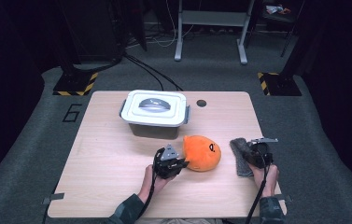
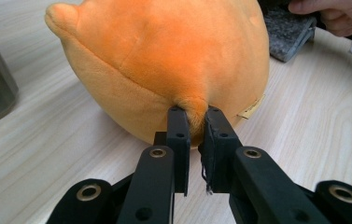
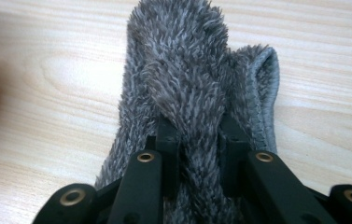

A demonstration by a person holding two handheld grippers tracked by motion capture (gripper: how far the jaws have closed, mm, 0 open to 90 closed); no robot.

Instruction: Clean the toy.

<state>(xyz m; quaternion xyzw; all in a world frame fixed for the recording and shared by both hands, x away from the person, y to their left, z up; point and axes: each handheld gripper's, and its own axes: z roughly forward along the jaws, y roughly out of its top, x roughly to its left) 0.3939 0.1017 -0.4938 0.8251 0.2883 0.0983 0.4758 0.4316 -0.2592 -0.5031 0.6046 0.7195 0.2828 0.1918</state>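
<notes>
A pale wooden desk (image 1: pixel 103 186) stands on grey carpet in a dark room. Nearest, the left hand-held gripper (image 2: pixel 194 122) pinches a fold of the orange plush (image 2: pixel 164 56); the right hand-held gripper (image 3: pixel 197 135) is clamped on the grey fuzzy cloth (image 3: pixel 187 70) just right of the plush. Lifting slowly should keep both pinches from slipping. Behind sits a lidded white box (image 1: pixel 155 113).

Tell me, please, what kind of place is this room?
Probably a lab or studio set up for recording handling tasks, not a home. A lone wooden table stands on grey carpet, yellow-black hazard tape marks stand bases, and cables trail across the floor.
</notes>
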